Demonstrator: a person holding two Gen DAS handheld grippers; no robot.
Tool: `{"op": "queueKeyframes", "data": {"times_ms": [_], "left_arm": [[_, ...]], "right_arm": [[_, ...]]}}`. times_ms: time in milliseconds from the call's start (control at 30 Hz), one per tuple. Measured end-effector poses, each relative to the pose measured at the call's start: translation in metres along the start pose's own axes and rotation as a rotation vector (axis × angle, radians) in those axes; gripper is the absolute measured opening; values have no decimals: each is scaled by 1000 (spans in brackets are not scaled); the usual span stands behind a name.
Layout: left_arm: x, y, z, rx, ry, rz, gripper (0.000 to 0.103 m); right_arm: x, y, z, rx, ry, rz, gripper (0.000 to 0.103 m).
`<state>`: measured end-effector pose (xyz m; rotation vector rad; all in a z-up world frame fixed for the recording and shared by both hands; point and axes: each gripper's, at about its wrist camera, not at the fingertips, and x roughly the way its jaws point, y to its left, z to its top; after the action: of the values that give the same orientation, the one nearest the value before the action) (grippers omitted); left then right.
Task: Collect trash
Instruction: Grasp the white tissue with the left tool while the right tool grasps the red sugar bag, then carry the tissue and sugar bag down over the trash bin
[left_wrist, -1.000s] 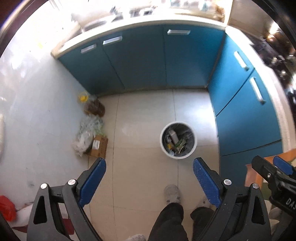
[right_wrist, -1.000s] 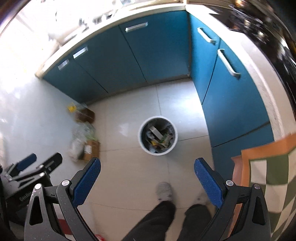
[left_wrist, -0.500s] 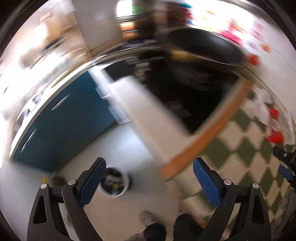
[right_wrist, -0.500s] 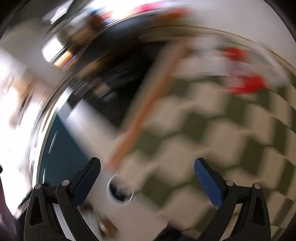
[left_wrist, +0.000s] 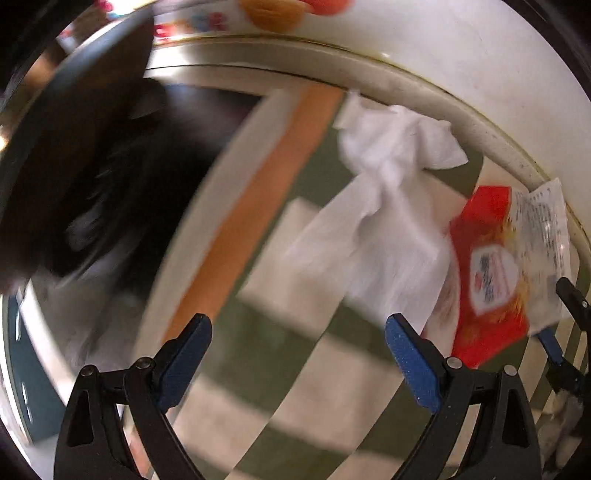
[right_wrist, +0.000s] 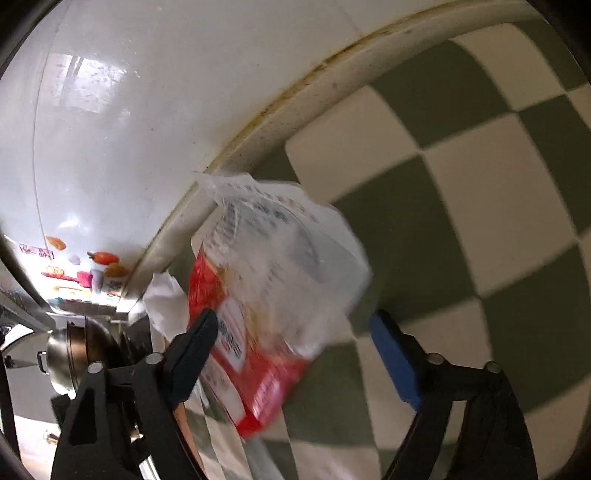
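Observation:
A red and clear plastic wrapper (right_wrist: 273, 288) lies on the green-and-cream checkered cloth (right_wrist: 480, 206) by the wall; it also shows in the left wrist view (left_wrist: 498, 266). A crumpled white tissue (left_wrist: 391, 206) lies beside it, and its edge shows in the right wrist view (right_wrist: 166, 302). My right gripper (right_wrist: 291, 347) is open, its fingers on either side of the wrapper's near end. My left gripper (left_wrist: 295, 350) is open and empty, just short of the tissue. The right gripper's tip (left_wrist: 565, 325) shows at the left view's right edge.
A dark pan (left_wrist: 74, 147) sits on the black stove to the left of the cloth. A white tiled wall (right_wrist: 147, 110) with stickers backs the counter. A metal pot (right_wrist: 74, 354) stands further along. The cloth has an orange border (left_wrist: 258, 206).
Both grippers swung up from the floor bin to the countertop. The view now shows the tissue and wrapper close up, with the right gripper's fingers around the wrapper.

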<state>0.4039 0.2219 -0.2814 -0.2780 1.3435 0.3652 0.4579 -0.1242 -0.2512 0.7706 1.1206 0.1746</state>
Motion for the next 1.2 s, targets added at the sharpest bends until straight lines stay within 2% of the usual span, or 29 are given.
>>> {"op": "queueKeyframes", "data": {"times_ms": [67, 133, 167, 200, 233, 267, 333, 367, 567, 633, 833, 933, 1033, 1067, 1200], "left_arm": [[13, -11, 15, 19, 16, -28, 96], [25, -20, 28, 38, 26, -63, 95], [30, -23, 31, 49, 26, -68, 86], [32, -25, 34, 59, 23, -76, 79], [31, -26, 34, 68, -3, -60, 67], [26, -26, 33, 82, -35, -49, 38], [21, -24, 31, 91, -35, -70, 0], [18, -21, 28, 81, -29, -97, 0], [-29, 9, -12, 75, -130, -86, 0], [-52, 24, -35, 57, -171, -85, 0], [-122, 93, -117, -54, -267, -98, 0], [-152, 142, -171, -114, -292, -80, 0], [-166, 194, -226, -199, -301, -44, 0], [-166, 208, -238, -224, -302, -35, 0], [-171, 293, -326, -359, -279, 24, 0]], "right_arm": [[8, 1, 6, -1, -5, -12, 63], [11, 2, 10, -6, -32, -41, 30], [12, 0, 12, 4, -36, -38, 27], [11, -4, 15, 11, -46, -32, 20], [8, -4, 16, 3, -57, -29, 14], [2, -4, 15, -16, -70, -32, 14], [-7, 0, 16, -53, -103, -41, 11], [-14, 1, 16, -68, -116, -38, 10], [-64, 26, 4, -184, -173, -14, 5], [-83, 39, -5, -231, -187, 0, 1], [-140, 82, -53, -394, -178, 52, 1], [-165, 100, -91, -470, -141, 87, 1], [-181, 122, -144, -549, -81, 130, 1], [-183, 132, -169, -580, -53, 148, 1], [-182, 166, -262, -684, 70, 221, 1]]}}
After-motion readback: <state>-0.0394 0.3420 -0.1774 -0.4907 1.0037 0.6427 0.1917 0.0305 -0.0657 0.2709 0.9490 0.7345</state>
